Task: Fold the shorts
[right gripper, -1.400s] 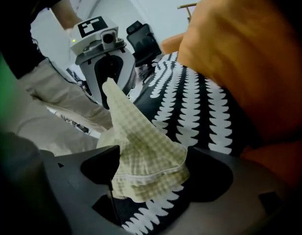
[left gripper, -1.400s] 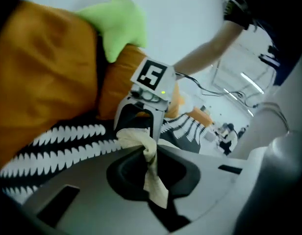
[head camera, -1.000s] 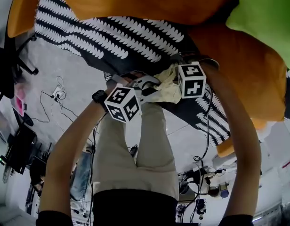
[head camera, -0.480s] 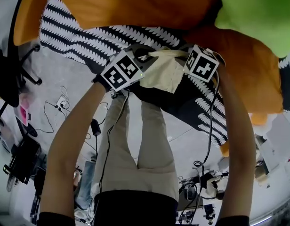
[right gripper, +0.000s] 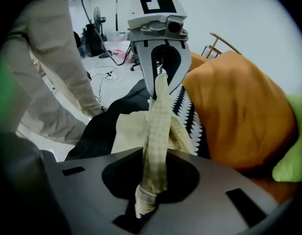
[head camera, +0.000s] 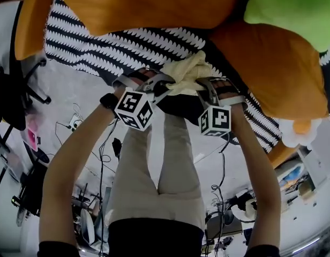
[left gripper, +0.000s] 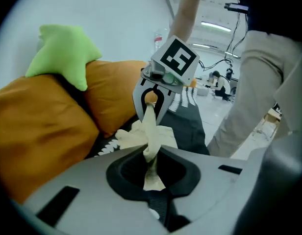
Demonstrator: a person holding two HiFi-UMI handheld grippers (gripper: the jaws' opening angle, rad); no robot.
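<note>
A black cover with white toothed stripes (head camera: 117,50) spreads across a soft surface, with big orange cushions (head camera: 154,4) and a bright green cushion (head camera: 293,4) piled at its far side. The near edge of the cover is bare, likely to leave room for folding. The pale yellow checked shorts (head camera: 189,71) are bunched there, just in front of the orange cushions. Part rests on the cover and one edge is drawn up into a tight strip between the two grippers. The left gripper (left gripper: 152,173) is clamped on one end of that strip. The right gripper (right gripper: 150,190) has just been closing, with the cloth between its jaws, and now pinches the other end. Gripping two points probably lets the person shake the garment flat. Whether that edge is waistband or hem is unclear.
</note>
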